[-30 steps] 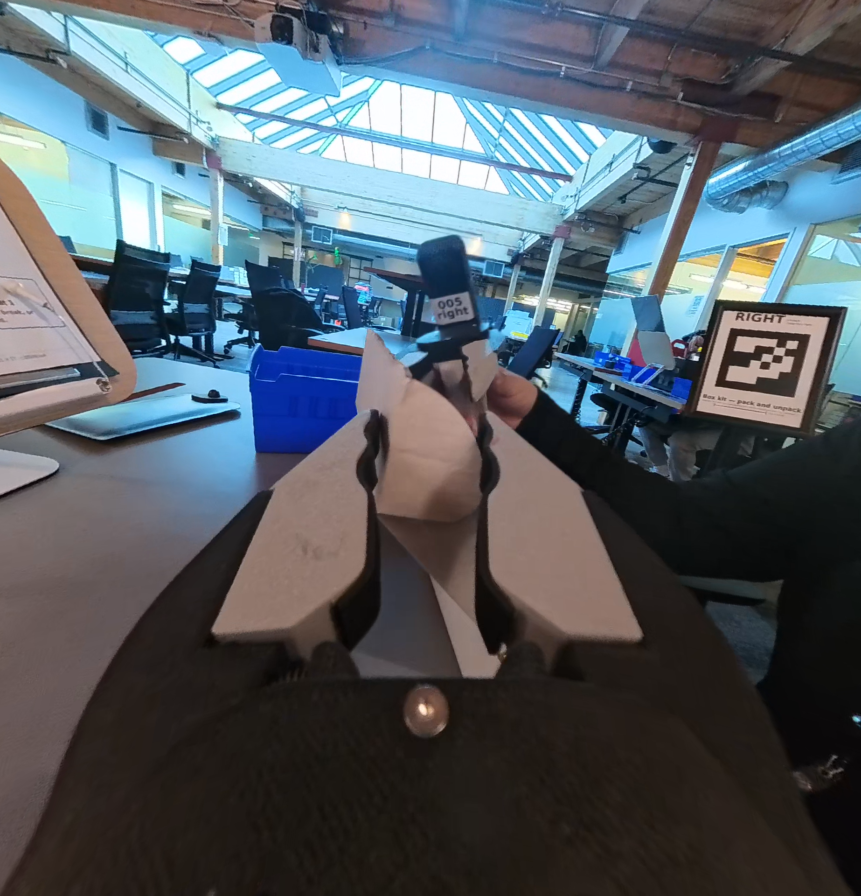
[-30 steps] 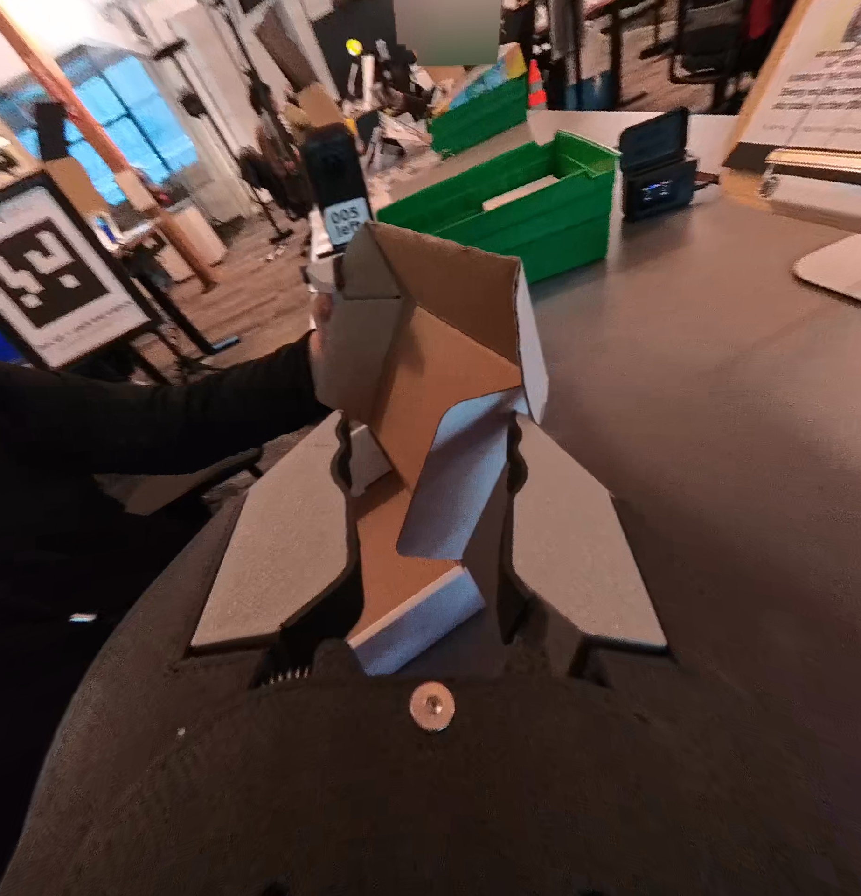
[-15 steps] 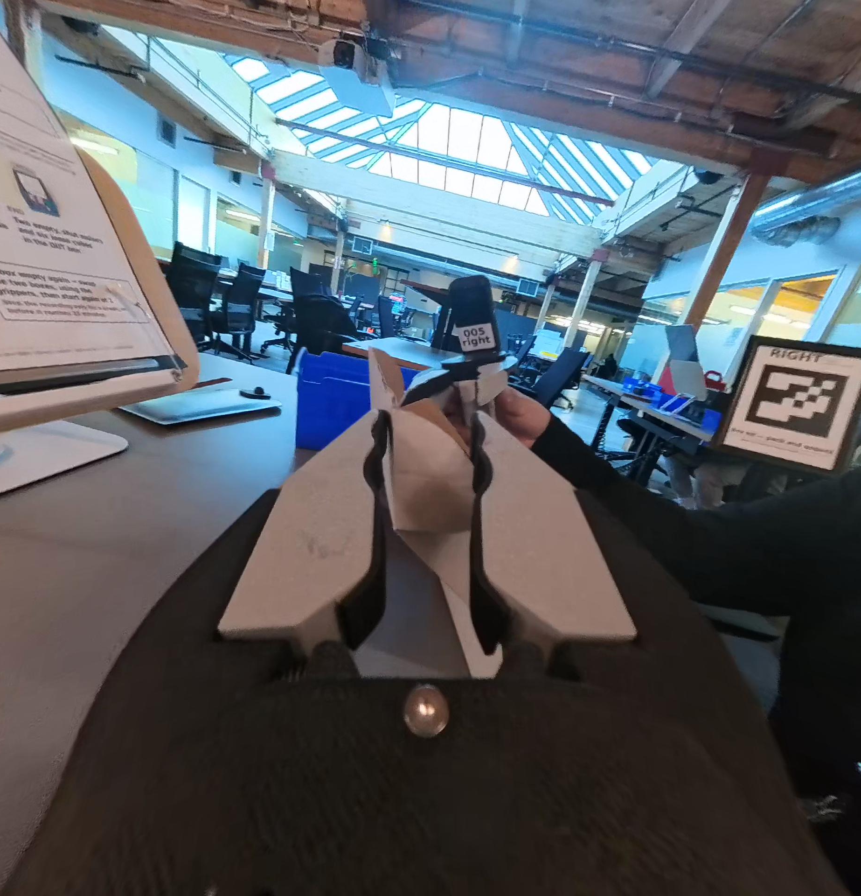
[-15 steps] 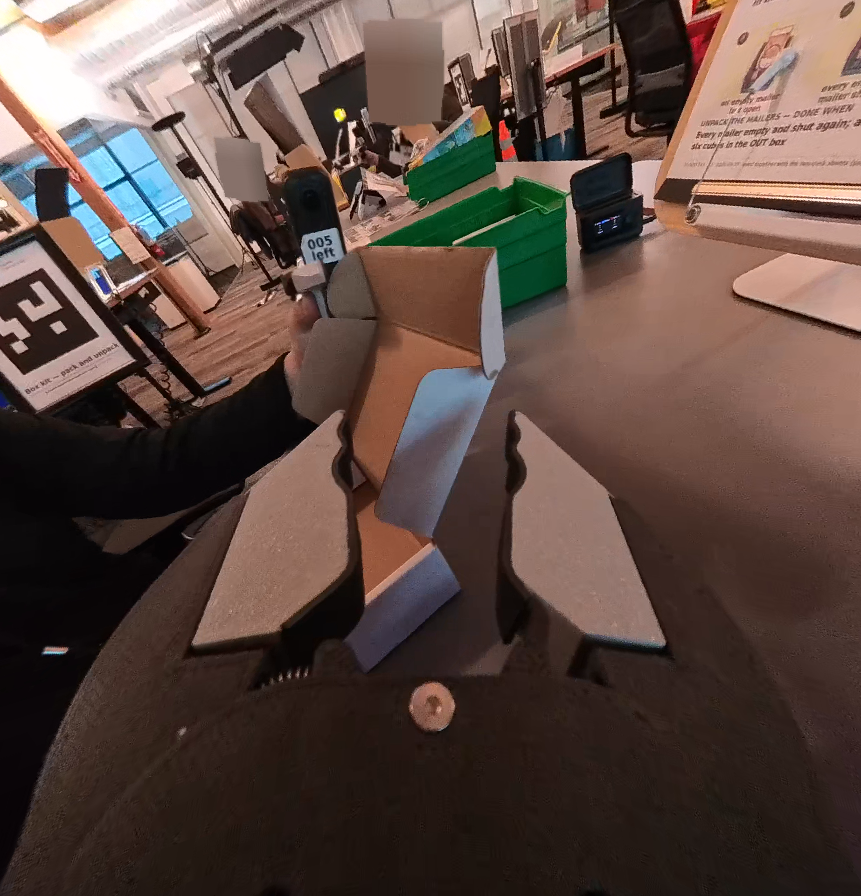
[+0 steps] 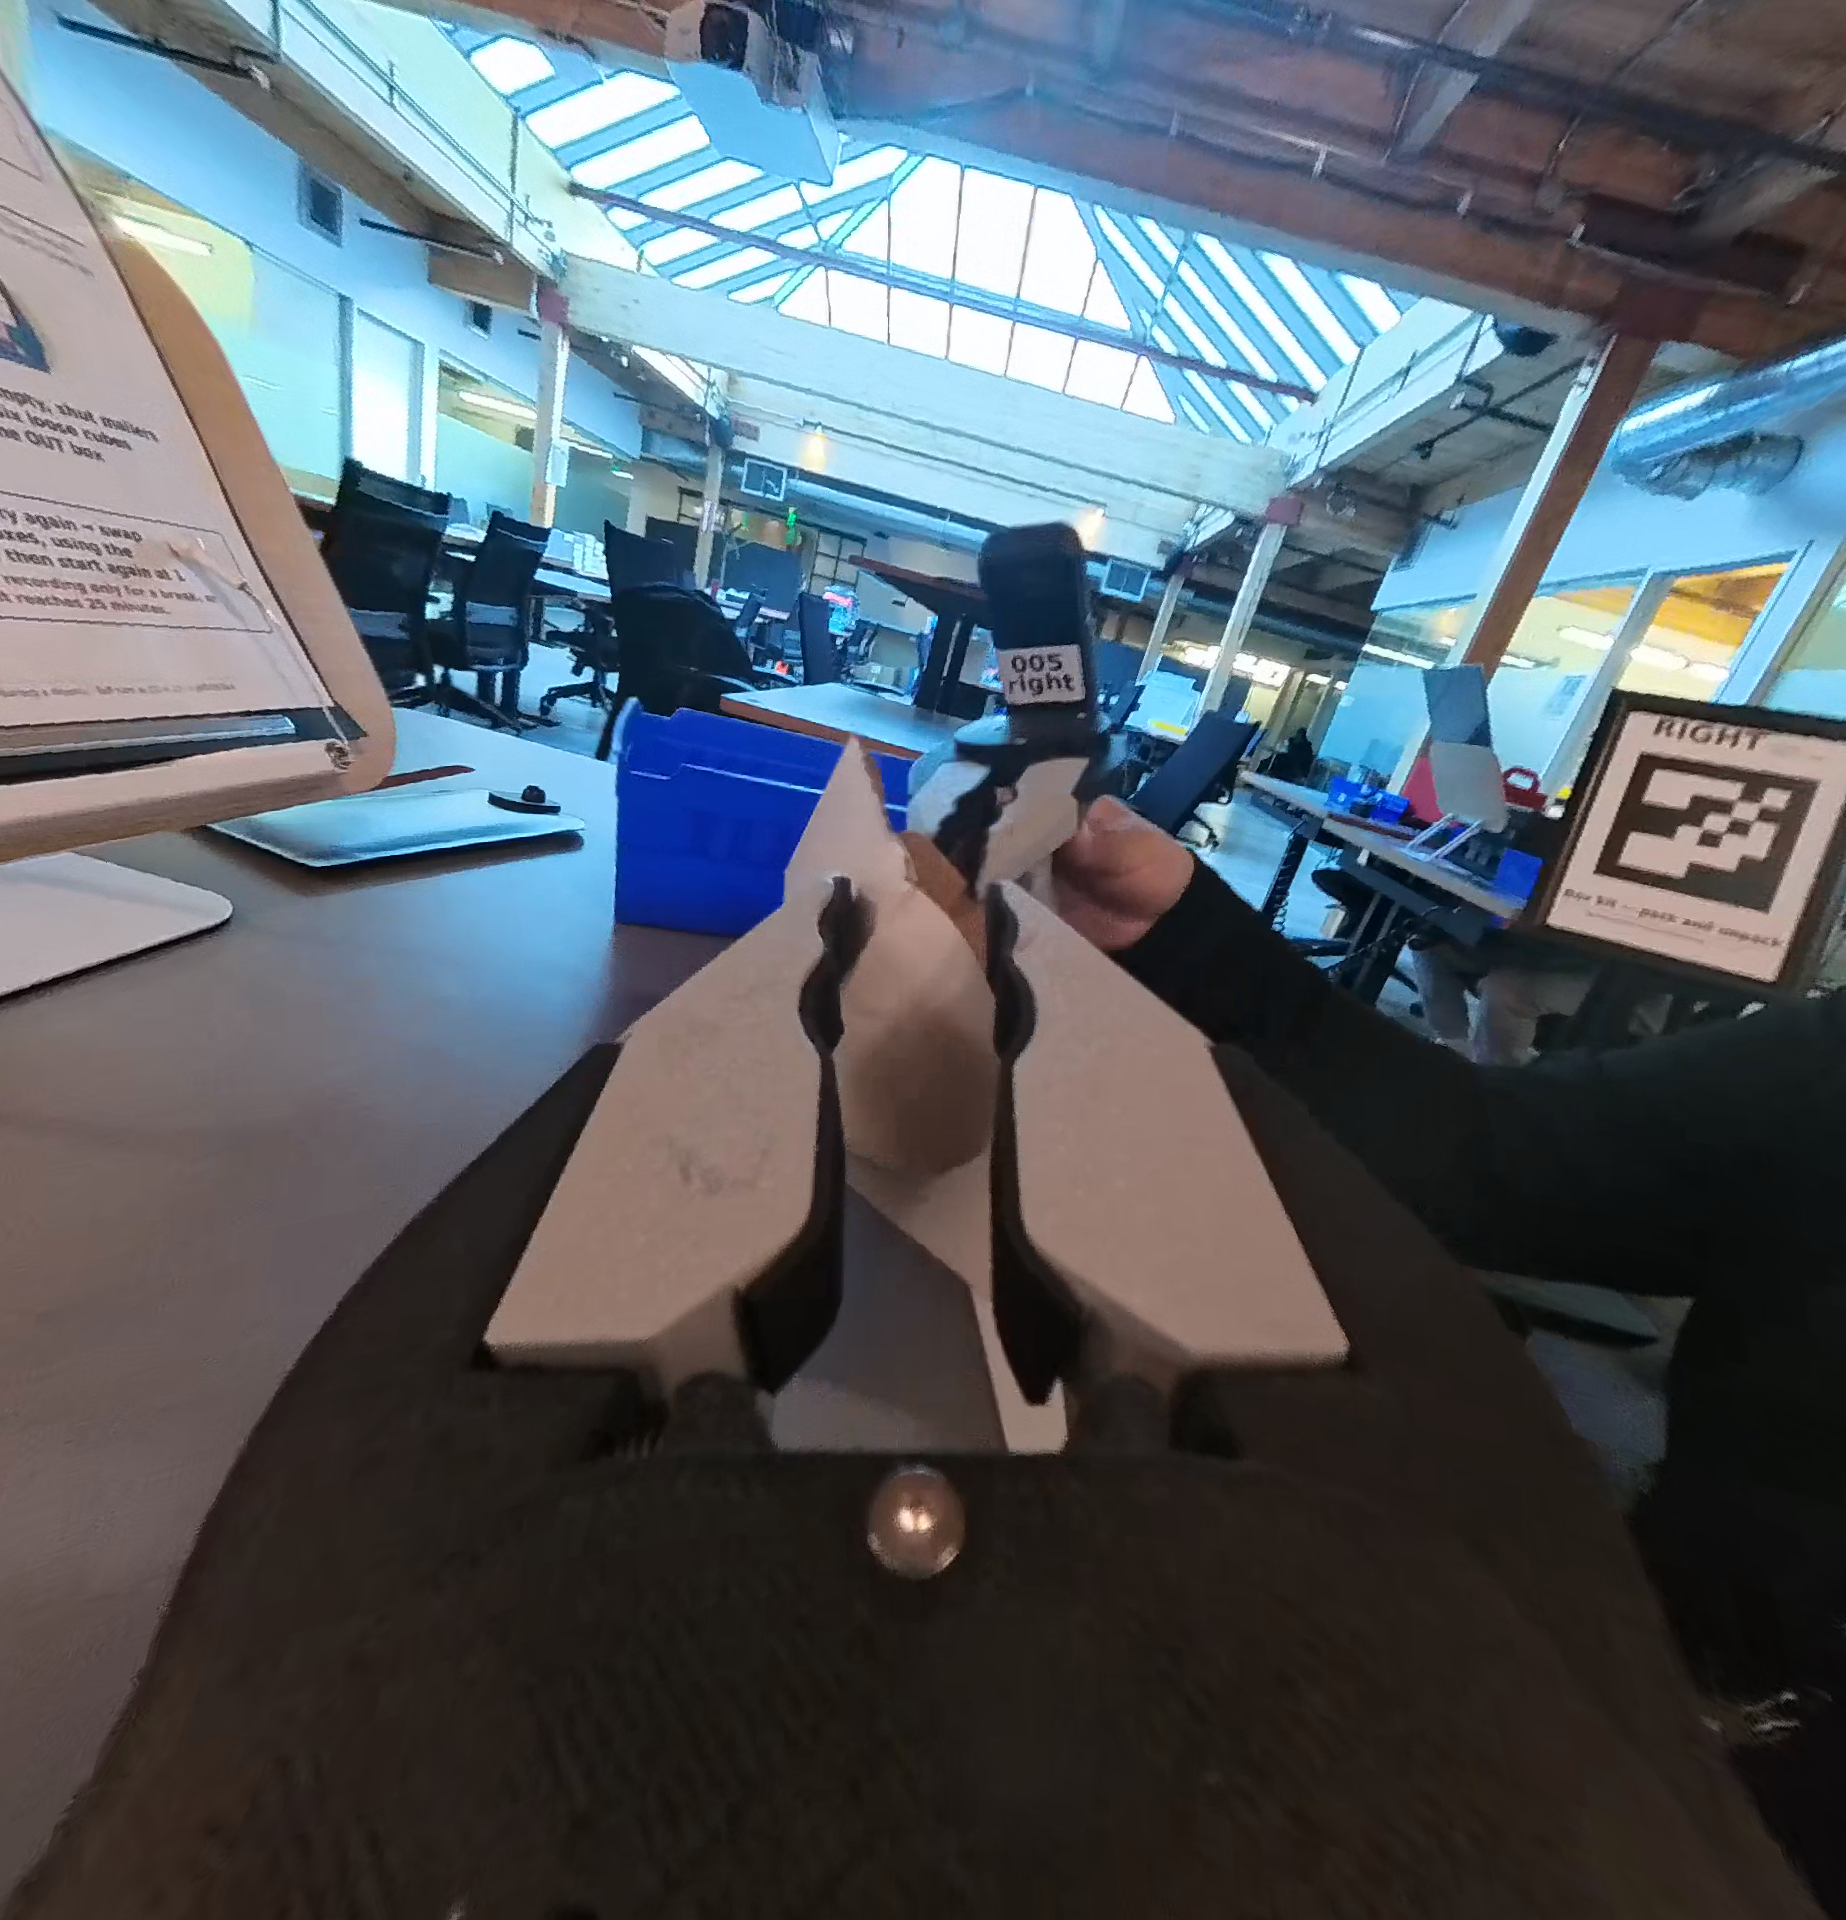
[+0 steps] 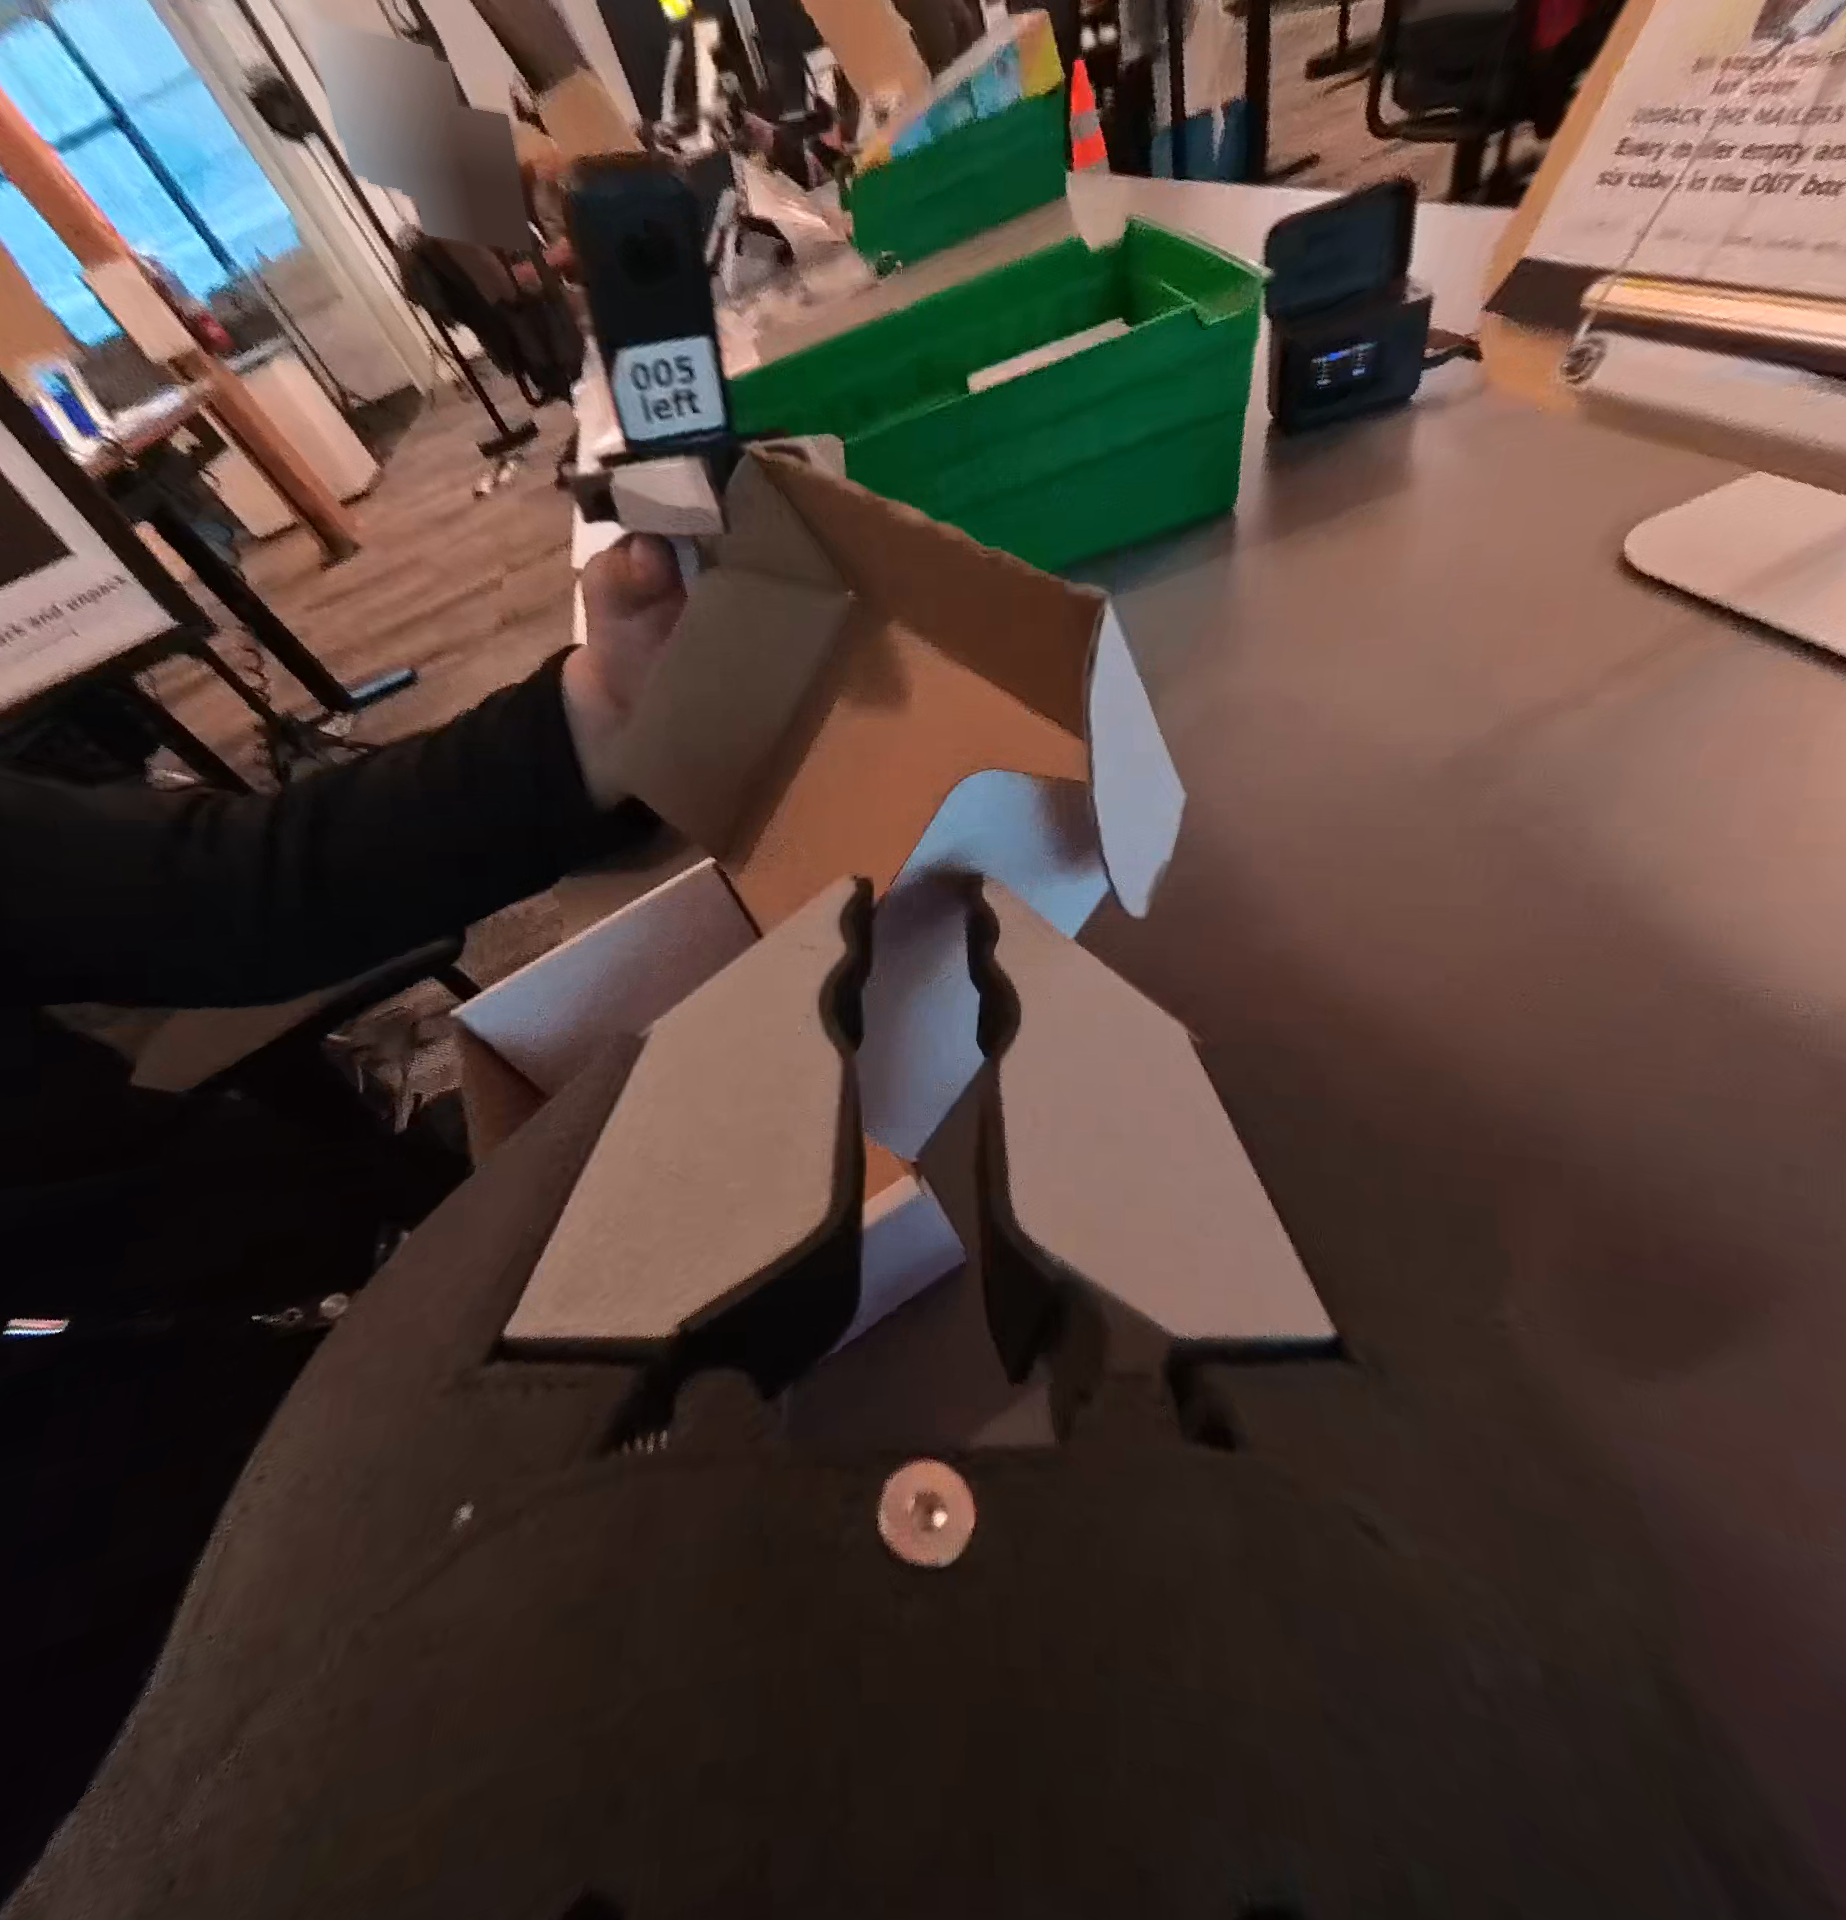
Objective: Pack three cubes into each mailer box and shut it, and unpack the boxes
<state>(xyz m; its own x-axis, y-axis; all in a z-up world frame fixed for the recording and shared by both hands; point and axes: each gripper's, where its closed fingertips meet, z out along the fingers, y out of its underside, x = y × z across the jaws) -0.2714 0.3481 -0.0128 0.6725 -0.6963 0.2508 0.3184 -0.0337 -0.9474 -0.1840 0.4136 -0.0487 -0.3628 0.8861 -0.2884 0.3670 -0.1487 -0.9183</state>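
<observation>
Held up between the two grippers above the bench, the white-and-brown cardboard mailer box (image 6: pixel 898 727) is pinched by the left gripper (image 5: pixel 914 914) on one flap and the right gripper (image 6: pixel 919 914) on the opposite flap, its open length running straight ahead of both pairs of fingers.

Left gripper (image 5: pixel 914 914) clamping white mailer box (image 5: pixel 914 1049), right gripper (image 5: pixel 986 831) beyond, blue bin (image 5: pixel 701 842) on table (image 5: pixel 275 1039)
</observation>
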